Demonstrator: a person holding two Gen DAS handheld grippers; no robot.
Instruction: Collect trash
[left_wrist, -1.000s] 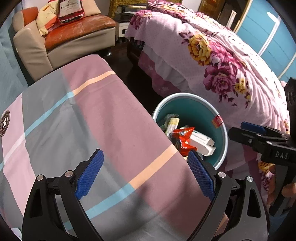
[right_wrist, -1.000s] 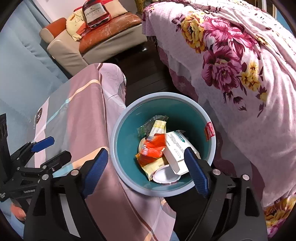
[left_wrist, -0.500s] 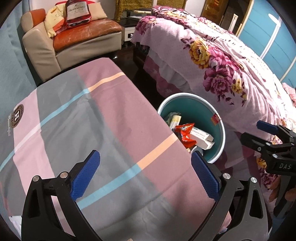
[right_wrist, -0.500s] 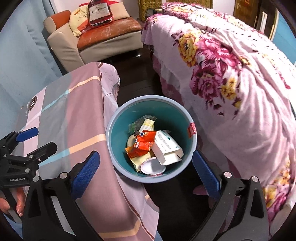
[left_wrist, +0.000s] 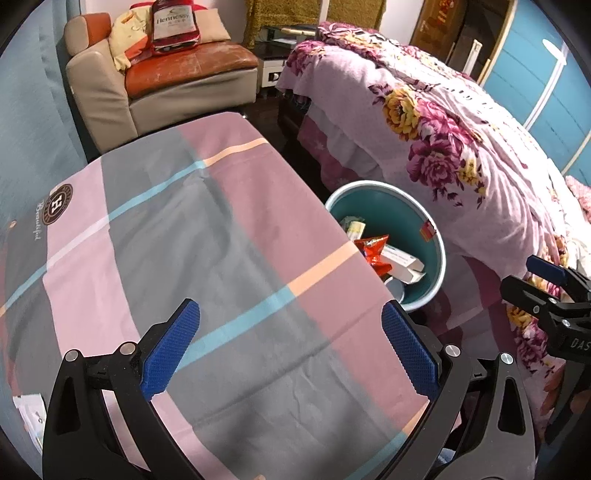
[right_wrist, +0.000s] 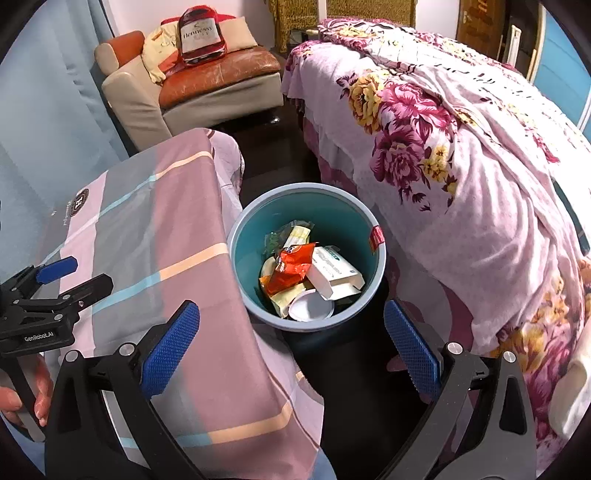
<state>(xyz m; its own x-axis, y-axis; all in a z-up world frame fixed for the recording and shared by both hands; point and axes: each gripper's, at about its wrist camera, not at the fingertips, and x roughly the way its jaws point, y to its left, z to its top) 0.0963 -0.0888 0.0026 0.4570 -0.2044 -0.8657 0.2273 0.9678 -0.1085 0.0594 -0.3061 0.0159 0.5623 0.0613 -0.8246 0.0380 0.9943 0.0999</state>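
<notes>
Beside the bed | bin on floor holds trash: red wrapper, carton, lid | left tongs spread, empty, over cloth | right tongs spread, empty | cloth looks clear; likely nearly done

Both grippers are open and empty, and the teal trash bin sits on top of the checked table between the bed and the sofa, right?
Not quite: the teal trash bin stands on the floor beside the checked table, as the right wrist view shows. Both grippers are open and empty.
</notes>
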